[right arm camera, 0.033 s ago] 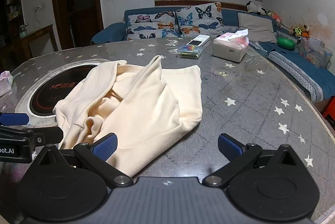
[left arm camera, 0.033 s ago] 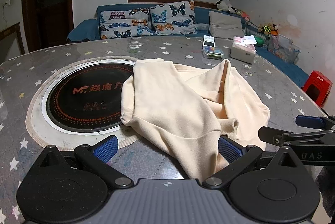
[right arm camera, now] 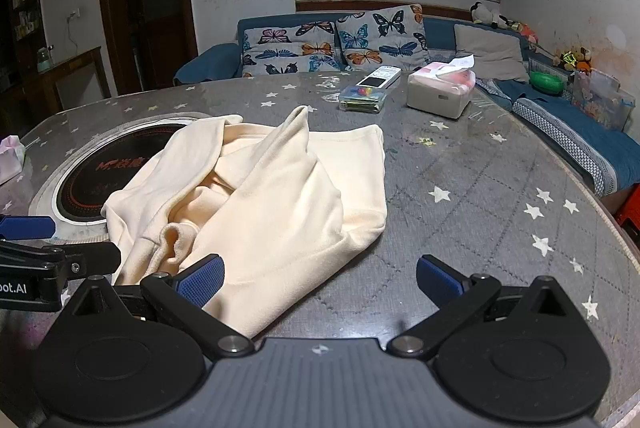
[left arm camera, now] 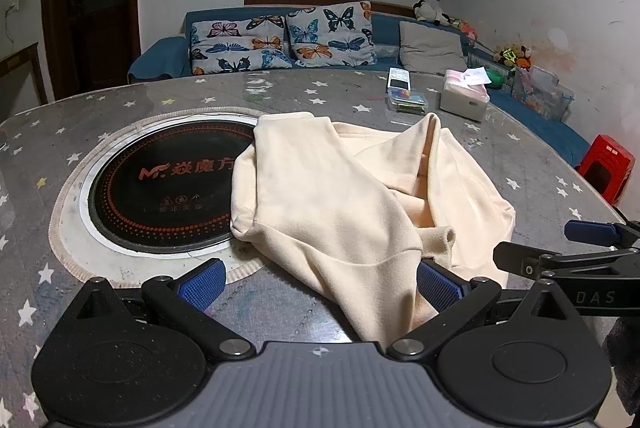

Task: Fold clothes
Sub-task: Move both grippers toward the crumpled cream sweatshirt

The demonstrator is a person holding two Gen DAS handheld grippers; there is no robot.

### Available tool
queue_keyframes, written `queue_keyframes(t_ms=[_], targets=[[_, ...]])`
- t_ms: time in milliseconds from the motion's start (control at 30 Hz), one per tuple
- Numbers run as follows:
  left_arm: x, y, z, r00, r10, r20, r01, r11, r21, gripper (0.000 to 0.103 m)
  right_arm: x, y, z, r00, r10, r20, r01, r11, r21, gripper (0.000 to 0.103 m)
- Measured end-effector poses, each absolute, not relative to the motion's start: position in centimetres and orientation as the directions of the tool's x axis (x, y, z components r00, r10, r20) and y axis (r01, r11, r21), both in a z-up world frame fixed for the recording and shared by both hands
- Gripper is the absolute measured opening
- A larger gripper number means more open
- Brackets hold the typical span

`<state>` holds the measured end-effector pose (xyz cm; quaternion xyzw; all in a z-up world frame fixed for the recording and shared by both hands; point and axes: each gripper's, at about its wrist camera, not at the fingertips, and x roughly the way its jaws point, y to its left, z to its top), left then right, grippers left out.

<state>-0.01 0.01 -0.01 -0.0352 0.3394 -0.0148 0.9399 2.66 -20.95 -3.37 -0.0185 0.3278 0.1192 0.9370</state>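
A cream sweatshirt (left arm camera: 344, 204) lies crumpled on the grey star-patterned table (left arm camera: 120, 112), partly over the round cooktop. It also shows in the right wrist view (right arm camera: 276, 204). My left gripper (left arm camera: 320, 284) is open at the garment's near edge, and the cloth's near tip lies between its blue pads without being pinched. My right gripper (right arm camera: 320, 282) is open just right of the garment's near corner, its left pad (right arm camera: 202, 280) beside the cloth. Each gripper shows at the edge of the other's view.
A black round induction cooktop (left arm camera: 160, 192) is set in the table at the left. A tissue box (right arm camera: 440, 92), a remote (right arm camera: 378, 76) and a small clear box (right arm camera: 362, 100) stand at the far side. A sofa with butterfly cushions (right arm camera: 332, 44) is behind, and a red stool (left arm camera: 608, 168) at the right.
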Motion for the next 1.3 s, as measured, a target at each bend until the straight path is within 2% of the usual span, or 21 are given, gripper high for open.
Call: queue_keyframes(t_ms=[1300], targets=[[1.9, 0.0, -0.1, 0.755, -0.064, -0.652, 0.011, 0.996, -0.085, 0.103, 4.1, -20.9, -3.5, 0.748, 0.214, -0.628, -0.239, 0.970, 0.046, 0.103]])
